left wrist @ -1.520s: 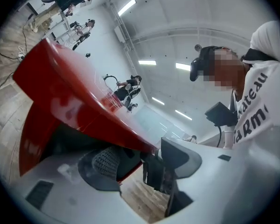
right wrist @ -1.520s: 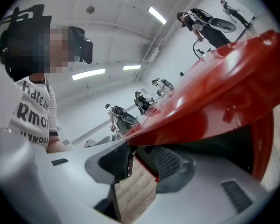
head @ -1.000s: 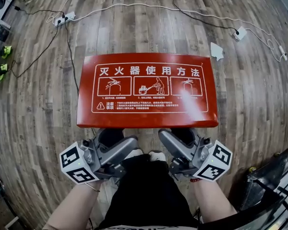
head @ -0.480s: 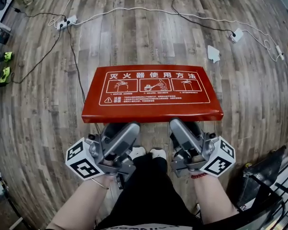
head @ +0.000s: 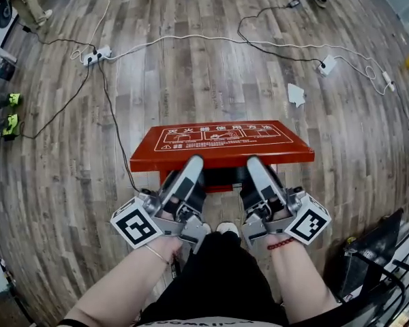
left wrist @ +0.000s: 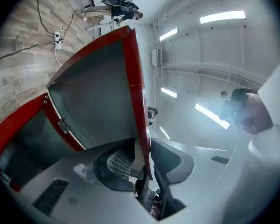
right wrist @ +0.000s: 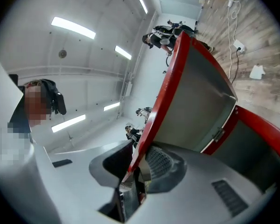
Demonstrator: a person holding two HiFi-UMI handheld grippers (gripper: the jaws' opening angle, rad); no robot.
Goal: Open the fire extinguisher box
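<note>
Now both tongs (head: 193, 162) (head: 254, 162) tight on lid (head: 221, 140)

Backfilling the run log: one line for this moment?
left tool: just closed, clamped on edge of lid | right tool: just closed, clamped on edge of lid | lid: tilted up off box, partly open
</note>
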